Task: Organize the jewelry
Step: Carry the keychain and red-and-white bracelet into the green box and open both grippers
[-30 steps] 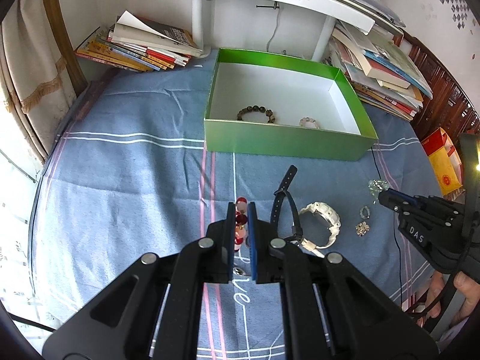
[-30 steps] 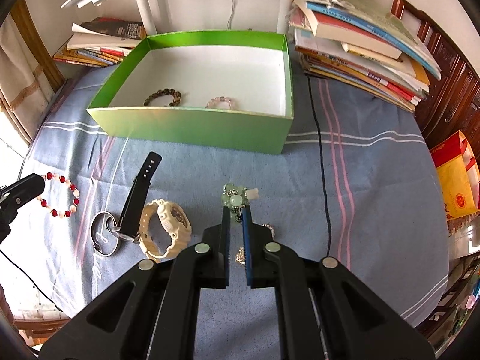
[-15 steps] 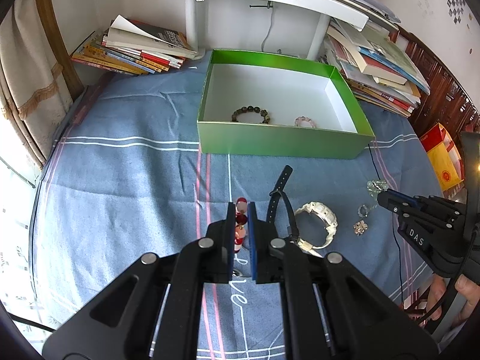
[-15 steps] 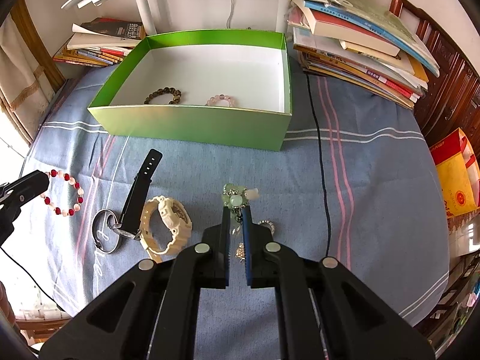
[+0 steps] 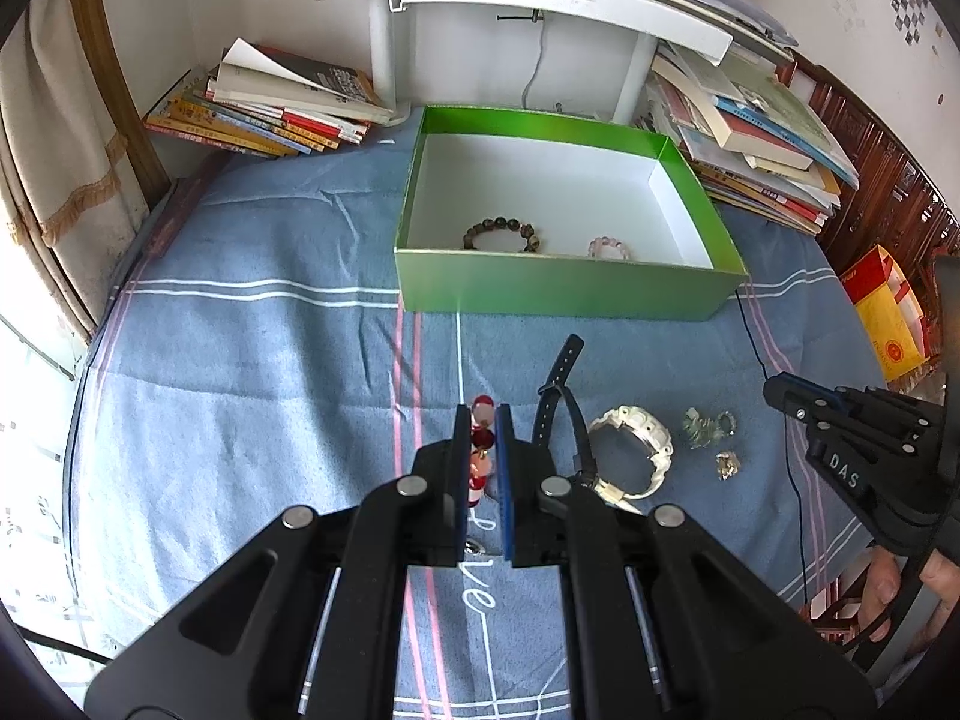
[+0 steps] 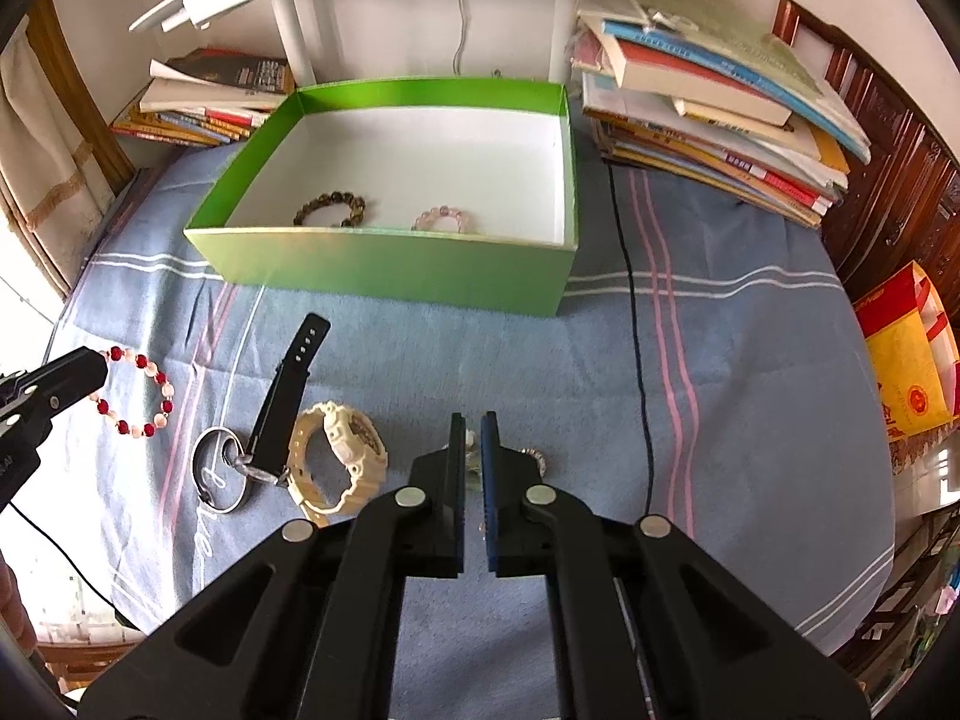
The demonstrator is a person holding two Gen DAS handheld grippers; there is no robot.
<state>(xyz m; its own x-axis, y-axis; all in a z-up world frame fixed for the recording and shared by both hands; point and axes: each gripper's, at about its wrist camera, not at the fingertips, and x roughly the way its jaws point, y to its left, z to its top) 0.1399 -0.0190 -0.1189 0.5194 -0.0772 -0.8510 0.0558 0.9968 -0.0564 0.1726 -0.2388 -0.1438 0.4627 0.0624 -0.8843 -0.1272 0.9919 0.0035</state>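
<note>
We've got the left gripper (image 5: 482, 420) clamped tight on the red and pink bead bracelet (image 6: 135, 390). From the right-hand camera the bracelet hangs as an open loop off the gripper tip, above the blue striped cloth (image 5: 270, 372) covering the bench, at the near left.

The right gripper (image 6: 474, 420) is over at the near right, its jaws closing to a thin slit. The left-hand camera shows nothing pinched in them. The green bead trinket (image 5: 705, 426) lies on the cloth just left of that tip, with a small metal brooch (image 5: 726, 463) just beside it on the near side. Part of a person's hand (image 5: 912, 588) shows behind this gripper.

Between the two grippers, the cream watch (image 5: 630, 450) rests on the cloth. The black watch (image 5: 558, 396) is touching its left side, strap running away towards the box. A silver bangle (image 6: 219, 474) lies at the black watch's near end.

Further back sits the green box (image 5: 570, 288), white inside. It holds a dark bead bracelet (image 5: 501, 234) and a pale pink bead bracelet (image 5: 609, 247), both close to the near wall and apart from each other.

Stacks of books (image 5: 270, 114) flank the box on the far left and far right. A black cable (image 6: 636, 330) runs down the cloth to the right of the box.
</note>
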